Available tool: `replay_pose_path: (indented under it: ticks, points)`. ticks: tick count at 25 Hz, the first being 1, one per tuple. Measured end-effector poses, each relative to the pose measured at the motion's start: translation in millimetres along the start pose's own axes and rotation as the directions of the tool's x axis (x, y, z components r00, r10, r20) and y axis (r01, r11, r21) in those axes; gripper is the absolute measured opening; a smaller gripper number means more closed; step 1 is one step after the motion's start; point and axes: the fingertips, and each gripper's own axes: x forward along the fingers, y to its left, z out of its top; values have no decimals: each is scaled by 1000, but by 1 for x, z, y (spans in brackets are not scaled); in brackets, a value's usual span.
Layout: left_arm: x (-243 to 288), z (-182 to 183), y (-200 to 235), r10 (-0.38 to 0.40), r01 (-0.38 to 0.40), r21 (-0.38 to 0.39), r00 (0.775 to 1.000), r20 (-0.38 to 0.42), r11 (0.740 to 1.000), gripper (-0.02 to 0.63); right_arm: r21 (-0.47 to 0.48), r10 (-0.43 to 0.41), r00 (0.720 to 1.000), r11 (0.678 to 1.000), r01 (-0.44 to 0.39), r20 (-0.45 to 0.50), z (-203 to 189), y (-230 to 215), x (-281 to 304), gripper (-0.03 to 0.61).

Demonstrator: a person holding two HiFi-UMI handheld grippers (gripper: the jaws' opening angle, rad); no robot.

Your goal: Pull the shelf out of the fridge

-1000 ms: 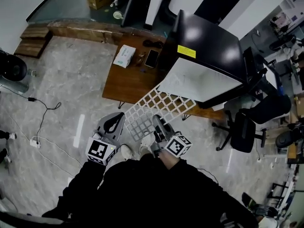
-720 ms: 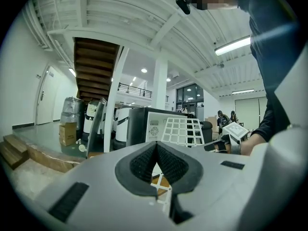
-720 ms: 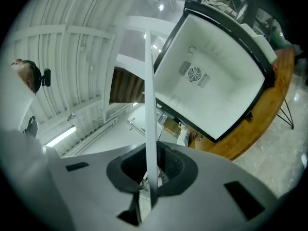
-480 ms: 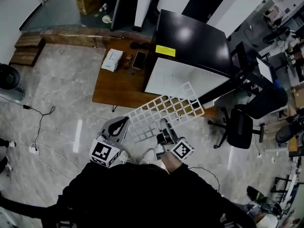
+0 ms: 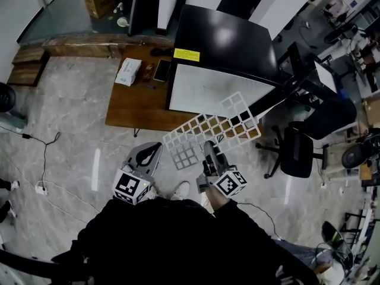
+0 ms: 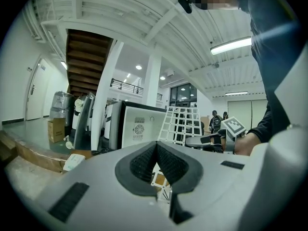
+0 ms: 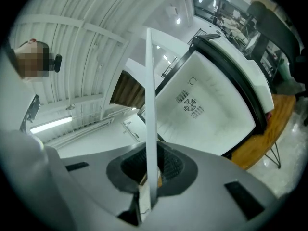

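Note:
The white grid shelf (image 5: pixel 211 129) hangs in front of the open black fridge (image 5: pixel 231 46), whose white inside (image 5: pixel 214 91) faces me. My right gripper (image 5: pixel 209 153) is shut on the shelf's near edge. In the right gripper view the shelf (image 7: pixel 150 105) shows edge-on as a thin white strip clamped between the pads (image 7: pixel 166 165), with the fridge's inside (image 7: pixel 202 109) behind it. My left gripper (image 5: pixel 145 156) is beside the shelf's left corner, shut and holding nothing. In the left gripper view the jaws (image 6: pixel 156 146) meet, and the shelf (image 6: pixel 180 124) stands beyond them.
The fridge stands on a low wooden table (image 5: pixel 136 103) that also bears a tissue pack (image 5: pixel 127 71) and a phone (image 5: pixel 160 70). A black office chair (image 5: pixel 300 153) stands to the right. A cable (image 5: pixel 41 159) lies on the marble floor at left. My shoe (image 5: pixel 178 190) is below the shelf.
The shelf in my right gripper has come further out of the fridge and swung to the right. The left gripper stays shut beside it.

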Motion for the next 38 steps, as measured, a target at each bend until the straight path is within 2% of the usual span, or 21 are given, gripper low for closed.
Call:
replay_pose_path:
  ticks: [4, 8, 15, 18, 27, 38]
  points:
    - [2, -1, -5, -9, 9, 4, 1000, -6, 1000, -3, -165, -11, 1000, 986, 7, -27, 6, 5, -9, 29]
    - [3, -2, -8, -19, 19, 12, 1000, -9, 1000, -3, -333, 2, 999, 943, -18, -46, 11, 15, -11, 29]
    - [0, -2, -17, -37, 37, 19, 999, -3, 999, -3, -491, 12, 997, 870, -46, -72, 16, 28, -16, 29]
    - [0, -1, -21, -44, 44, 22, 999, -3, 999, -3, -521, 9, 997, 852, -50, -80, 17, 30, -19, 29]
    - [-2, -3, -30, -54, 54, 23, 999, -9, 998, -3, -549, 9, 996, 834, -59, -94, 20, 33, -29, 29]
    - [0, -3, -33, -52, 52, 19, 999, -2, 998, -3, -555, 13, 997, 831, -49, -70, 30, 32, -34, 29]
